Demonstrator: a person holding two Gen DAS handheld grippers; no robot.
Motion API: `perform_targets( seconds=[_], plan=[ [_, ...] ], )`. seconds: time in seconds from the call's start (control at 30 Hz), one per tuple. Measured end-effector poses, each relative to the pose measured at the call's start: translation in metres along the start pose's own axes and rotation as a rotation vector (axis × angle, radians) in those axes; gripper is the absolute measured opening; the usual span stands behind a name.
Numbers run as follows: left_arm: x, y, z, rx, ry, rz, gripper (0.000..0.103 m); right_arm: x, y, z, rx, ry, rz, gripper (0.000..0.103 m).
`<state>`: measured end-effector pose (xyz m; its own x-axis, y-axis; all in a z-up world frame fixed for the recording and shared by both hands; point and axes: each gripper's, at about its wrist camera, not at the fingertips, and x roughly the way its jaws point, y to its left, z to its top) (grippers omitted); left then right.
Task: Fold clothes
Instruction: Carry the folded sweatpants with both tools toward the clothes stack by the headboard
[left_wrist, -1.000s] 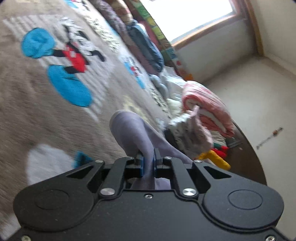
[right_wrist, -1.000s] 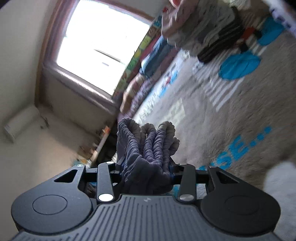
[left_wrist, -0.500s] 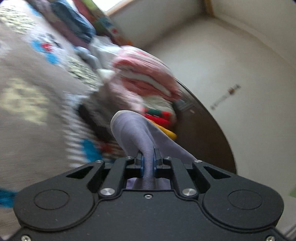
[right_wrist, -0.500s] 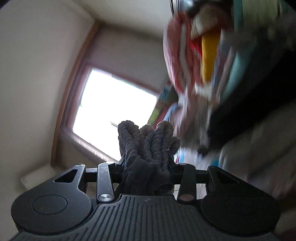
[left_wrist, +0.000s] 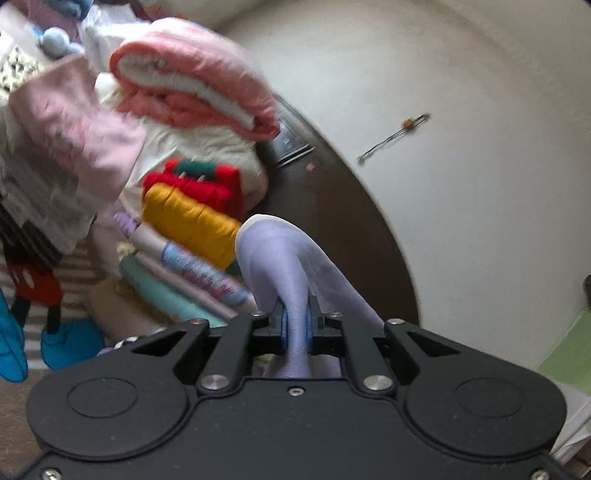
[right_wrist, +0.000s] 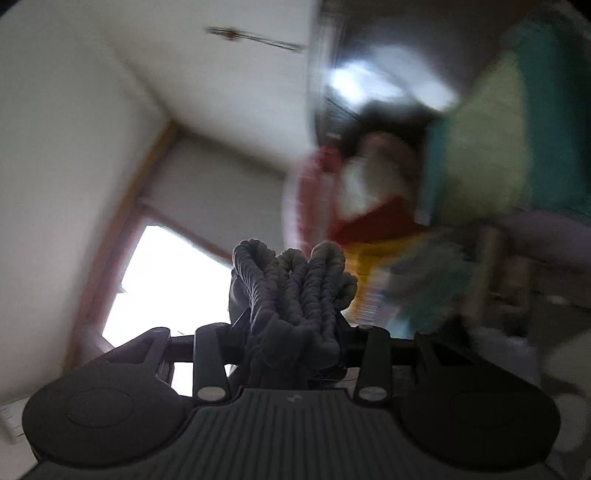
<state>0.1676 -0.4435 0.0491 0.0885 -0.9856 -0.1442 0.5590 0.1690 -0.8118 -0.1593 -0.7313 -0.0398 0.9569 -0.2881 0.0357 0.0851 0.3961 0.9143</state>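
Both grippers hold one lavender garment (left_wrist: 284, 266) in the air, clear of the bed. The left gripper (left_wrist: 295, 326) has its jaws drawn nearly together on a smooth fold of the cloth, which loops up and over the jaws. The right gripper (right_wrist: 295, 332) has its jaws set wider, clamped on a thick bunch of the gathered, ribbed edge (right_wrist: 291, 280), probably a waistband. In the left view a stack of folded clothes (left_wrist: 188, 218) lies just ahead, with a rolled pink blanket (left_wrist: 192, 85) above it and a dark rounded bed frame (left_wrist: 332, 206) at the edge; beyond that is the pale floor (left_wrist: 461, 110). The right view is heavily blurred, so the far side of the stack cannot be read. Judgement: the garment is being carried toward the stack. Risks from here: the bunched edge is bulky and could slip from the right jaws if swung; the thin fold on the left could slide out; a careless set-down near the frame could drop the cloth to the floor or topple the stack.
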Motion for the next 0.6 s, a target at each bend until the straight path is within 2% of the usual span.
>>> perform_targets(
  seconds=[0.07, 0.1, 0.13, 0.17, 0.2, 0.23, 0.3, 0.33, 0.4, 0.47, 0.53, 0.6],
  plan=[
    [0.026, 0.034, -0.017, -0.020, 0.076, 0.129, 0.006, 0.014, -0.050, -0.007, 0.096, 0.040, -0.101, 0.042],
    [0.036, 0.052, -0.028, -0.006, 0.114, 0.205, 0.006, 0.016, -0.065, -0.011, 0.124, 0.042, -0.107, 0.042],
    [0.038, 0.065, -0.035, -0.024, 0.124, 0.209, 0.007, 0.017, -0.079, -0.016, 0.152, 0.045, -0.114, 0.043],
    [0.035, 0.069, -0.039, -0.027, 0.105, 0.192, 0.012, 0.018, -0.088, -0.018, 0.161, 0.047, -0.117, 0.044],
    [0.031, 0.071, -0.042, -0.028, 0.084, 0.173, 0.020, 0.018, -0.084, -0.016, 0.120, 0.049, -0.112, 0.049],
    [0.029, 0.069, -0.043, -0.012, 0.072, 0.183, 0.021, 0.019, -0.078, -0.013, 0.086, 0.048, -0.111, 0.055],
    [0.028, 0.064, -0.042, 0.019, 0.062, 0.201, 0.021, 0.018, -0.070, -0.004, 0.041, 0.036, -0.106, 0.057],
    [0.025, 0.057, -0.041, 0.072, 0.052, 0.221, 0.021, 0.016, -0.066, 0.000, 0.013, 0.022, -0.113, 0.061],
    [0.020, 0.041, -0.040, 0.186, 0.029, 0.262, 0.021, 0.009, -0.050, 0.007, -0.098, -0.018, -0.159, 0.064],
    [0.011, 0.025, -0.041, 0.308, -0.022, 0.303, 0.021, 0.000, -0.024, 0.005, -0.278, -0.079, -0.218, 0.064],
    [0.007, 0.009, -0.045, 0.413, -0.063, 0.305, 0.021, -0.003, 0.004, 0.000, -0.452, -0.100, -0.219, 0.064],
    [0.009, -0.005, -0.050, 0.511, -0.081, 0.298, 0.021, 0.009, 0.028, -0.004, -0.589, -0.066, -0.187, 0.064]
  ],
)
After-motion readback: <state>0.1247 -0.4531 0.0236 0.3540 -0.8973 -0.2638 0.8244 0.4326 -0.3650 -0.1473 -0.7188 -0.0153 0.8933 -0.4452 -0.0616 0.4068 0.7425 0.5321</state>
